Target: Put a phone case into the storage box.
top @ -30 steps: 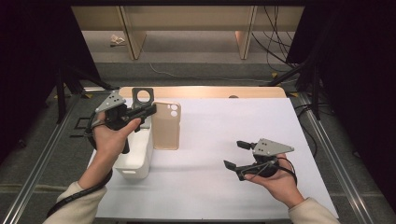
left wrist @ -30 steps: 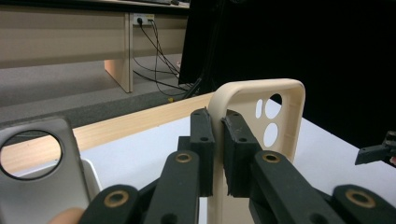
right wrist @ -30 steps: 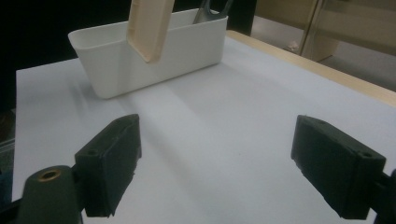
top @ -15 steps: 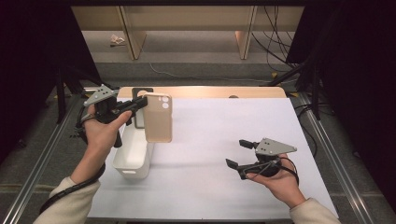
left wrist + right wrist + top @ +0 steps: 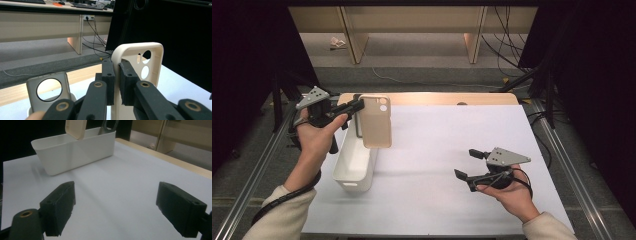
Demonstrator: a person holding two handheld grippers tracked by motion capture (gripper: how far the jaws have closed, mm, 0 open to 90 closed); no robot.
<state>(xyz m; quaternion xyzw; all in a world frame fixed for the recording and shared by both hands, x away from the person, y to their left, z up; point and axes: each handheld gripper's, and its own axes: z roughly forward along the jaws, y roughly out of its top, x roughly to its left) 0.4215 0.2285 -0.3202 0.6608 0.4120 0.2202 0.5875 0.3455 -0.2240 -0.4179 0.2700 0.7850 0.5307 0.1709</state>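
Beige phone case [image 5: 376, 121]: upright in the air above the far end of the white bin, camera holes at its top; at about 10 o'clock from the middle of the bench.
Grip on the case: the left claw [image 5: 117, 79] is pressed together on the case's side wall, one pad inside and one outside, as the left gripper view shows.
Left hand [image 5: 314, 137]: at the bench's left edge, at 9 o'clock of the case, with the claw pointing across to it.
White bin [image 5: 354, 167]: long and narrow, resting on the white sheet just below the case, its length running from 12 to 6 o'clock.
Grey phone case [image 5: 47, 91]: stands in the bin's far end, its round camera hole up, at 9 o'clock of the beige one in the left gripper view.
Right claw [image 5: 466, 163]: spread wide with nothing between the pads, pointing toward 9 o'clock, well apart from the bin.
Right hand [image 5: 507, 192]: low over the sheet at about 4 o'clock of the bench.
Bench [image 5: 437, 98]: wooden far edge showing past the white sheet.
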